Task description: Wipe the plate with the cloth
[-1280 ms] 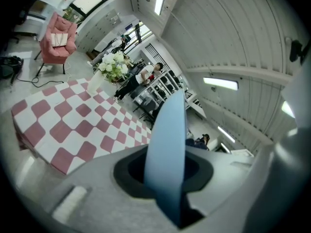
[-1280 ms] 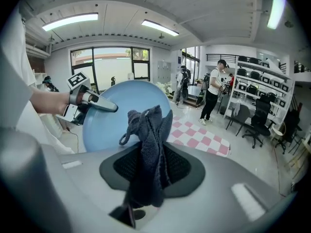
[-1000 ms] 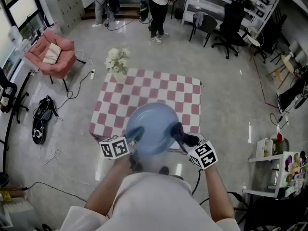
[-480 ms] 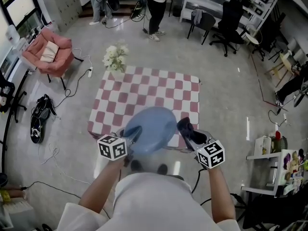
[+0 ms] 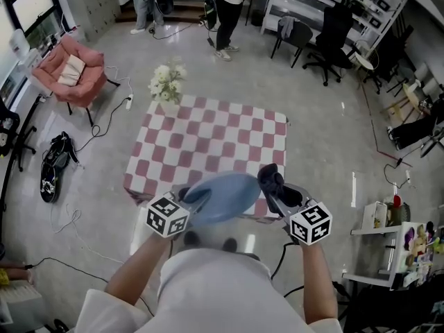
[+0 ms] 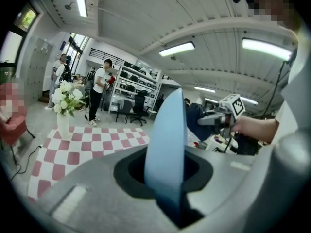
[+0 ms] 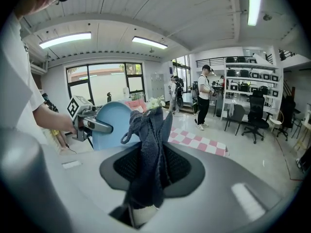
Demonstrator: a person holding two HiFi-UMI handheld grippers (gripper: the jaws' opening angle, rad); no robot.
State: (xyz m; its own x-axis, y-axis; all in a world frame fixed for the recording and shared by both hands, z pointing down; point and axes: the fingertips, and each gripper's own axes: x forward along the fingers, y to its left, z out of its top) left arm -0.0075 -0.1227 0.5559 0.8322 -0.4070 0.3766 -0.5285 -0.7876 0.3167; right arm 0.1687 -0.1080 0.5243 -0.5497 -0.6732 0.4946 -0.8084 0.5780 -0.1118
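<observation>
Fingers of my left gripper clamped on blue plate rim, right gripper pinching dark cloth just beside it, over checkered table.

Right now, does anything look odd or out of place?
Nothing spilled or broken. The blue plate hangs tilted in the left gripper, off the checkered table, while the right gripper holds a dark cloth beside it.

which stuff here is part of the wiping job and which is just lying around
In use: plate, held in the left gripper; cloth, held in the right gripper.
Lying about: checked table, flowers, pink armchair, office chairs.
</observation>
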